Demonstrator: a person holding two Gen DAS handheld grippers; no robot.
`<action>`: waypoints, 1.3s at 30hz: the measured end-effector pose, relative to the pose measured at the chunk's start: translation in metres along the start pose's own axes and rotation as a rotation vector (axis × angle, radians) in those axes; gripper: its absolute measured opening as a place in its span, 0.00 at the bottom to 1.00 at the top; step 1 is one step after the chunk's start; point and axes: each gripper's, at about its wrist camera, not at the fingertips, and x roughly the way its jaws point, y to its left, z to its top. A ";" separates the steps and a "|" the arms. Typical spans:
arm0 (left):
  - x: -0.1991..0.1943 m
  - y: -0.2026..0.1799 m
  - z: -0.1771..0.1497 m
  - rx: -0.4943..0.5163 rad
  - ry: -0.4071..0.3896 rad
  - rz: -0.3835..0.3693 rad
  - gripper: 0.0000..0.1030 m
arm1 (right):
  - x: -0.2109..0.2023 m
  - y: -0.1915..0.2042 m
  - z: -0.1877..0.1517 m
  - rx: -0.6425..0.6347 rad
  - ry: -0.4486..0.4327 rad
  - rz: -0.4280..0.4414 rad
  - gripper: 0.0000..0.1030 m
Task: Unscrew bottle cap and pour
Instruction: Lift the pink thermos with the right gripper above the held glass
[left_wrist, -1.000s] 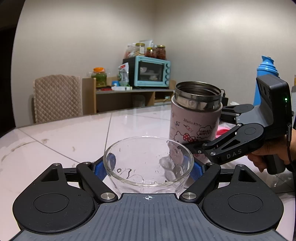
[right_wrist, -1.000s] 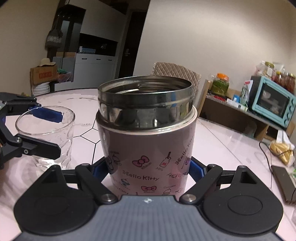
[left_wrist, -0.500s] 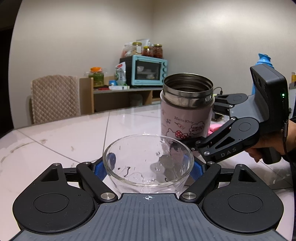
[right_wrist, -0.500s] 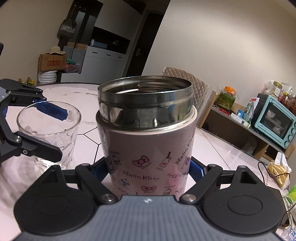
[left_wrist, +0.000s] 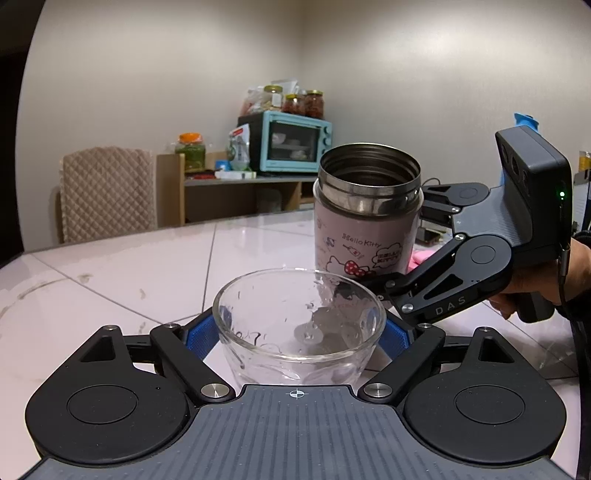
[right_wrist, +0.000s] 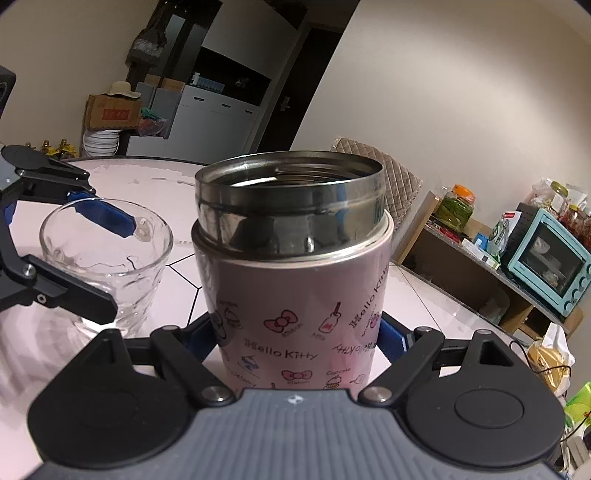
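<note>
Flask (left_wrist: 365, 225), cap off, pinched low on its pink body by right tool (left_wrist: 373, 291), held clear of the counter (left_wrist: 155, 266) and leaning its steel mouth toward the glass. Glass (left_wrist: 299, 325) clamped between the blue pads of left tool (left_wrist: 299, 334), upright, rim open. From the right wrist view the glass (right_wrist: 105, 258) sits to the flask's (right_wrist: 295, 266) left, near but not touching. Pour likely needs the mouth carried left over the rim, then more tilt.
</note>
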 end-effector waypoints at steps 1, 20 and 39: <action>0.000 0.000 0.000 0.000 0.000 0.000 0.88 | 0.000 0.000 0.000 -0.005 0.000 0.000 0.86; -0.002 -0.007 0.001 -0.002 0.002 -0.007 0.86 | 0.000 0.017 0.008 -0.158 -0.002 -0.013 0.86; 0.001 -0.012 0.001 -0.006 0.003 -0.006 0.86 | 0.002 0.035 0.009 -0.300 -0.003 -0.037 0.86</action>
